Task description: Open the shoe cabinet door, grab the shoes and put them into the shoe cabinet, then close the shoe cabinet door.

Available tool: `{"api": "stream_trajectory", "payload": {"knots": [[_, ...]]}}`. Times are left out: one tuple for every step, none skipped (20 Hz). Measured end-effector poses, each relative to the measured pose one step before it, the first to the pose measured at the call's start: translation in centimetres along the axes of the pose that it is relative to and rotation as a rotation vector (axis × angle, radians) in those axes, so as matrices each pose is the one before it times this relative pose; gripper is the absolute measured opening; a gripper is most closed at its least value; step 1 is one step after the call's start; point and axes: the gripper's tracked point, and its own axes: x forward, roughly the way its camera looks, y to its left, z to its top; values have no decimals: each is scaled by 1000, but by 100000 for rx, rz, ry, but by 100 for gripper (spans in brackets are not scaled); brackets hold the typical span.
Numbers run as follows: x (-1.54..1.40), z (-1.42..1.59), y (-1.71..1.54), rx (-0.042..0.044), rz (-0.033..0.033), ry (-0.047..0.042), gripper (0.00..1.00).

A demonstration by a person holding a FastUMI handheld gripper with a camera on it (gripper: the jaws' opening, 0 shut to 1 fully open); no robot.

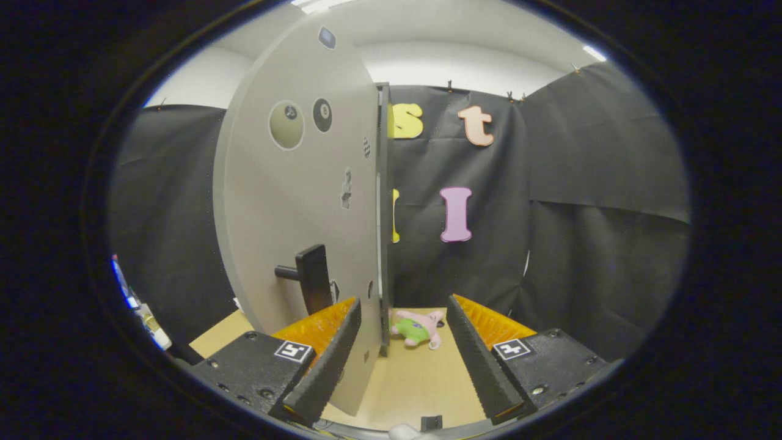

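door: the shoe cabinet door [299,201] is the pale grey panel right in front of me, standing upright and swung so I'm looking almost along its free edge. That lower edge sits between my fingers, nearer the left one.

handle: black lever handle [308,278] on the door face, just ahead of and above my left finger. I'm not on it.

claw: gripper [403,354] is spread wide, nothing clamped. I can't tell whether the left finger [327,360] touches the door or only sits close beside it; the right finger [479,360] is clear of everything.

shoes: can't pick any out from here. The closest candidate is a small pink and green soft thing [418,328] lying on the wooden tabletop [409,385] beyond the fingers, just past the door edge. Looks like a plush toy to me, not a shoe.

risk 1: with the door edge inside my open jaws, any sideways drift would shove the panel and swing it where I don't want it.

risk 2: the door hides the whole left side, so going for the handle from here I could clip the lever with the left finger.

risk 3: pushing forward, I'd likely nudge the plush off its spot.

writing: a black 8-ball sticker [322,115] near the top of the door shows an 8. The other stickers are too small to read. The square markers on my finger mounts are patterns, not text.
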Motion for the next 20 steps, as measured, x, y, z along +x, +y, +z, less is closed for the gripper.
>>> {"api": "stream_trajectory", "payload": {"knots": [[136,43,631,247,-166,7,93],[-153,-12,1228,408,117,9,93],[-77,-101,1380,176,334,28,93],[-80,-85,1292,-208,338,-80,93],[130,77,1071,-159,165,-237,93],[65,39,992,-349,389,-175,93],[206,-51,1163,-365,665,-299,93],[394,5,1238,-100,738,-13,93],[433,11,1170,-47,742,139,93],[493,135,1168,-276,724,-332,93],[614,207,1271,-638,848,-343,93],[685,74,1333,-532,1167,6,93],[577,-88,1354,-471,1785,485,93],[819,-69,1496,-229,2214,291,93],[924,-111,1376,-526,2243,654,93],[834,-29,1527,-215,2975,-290,93],[1014,22,1847,401,4075,403,95],[780,-374,1747,120,3549,1040,96],[587,-13,1391,275,2758,708,98],[340,7,1056,83,2116,347,97]]}}
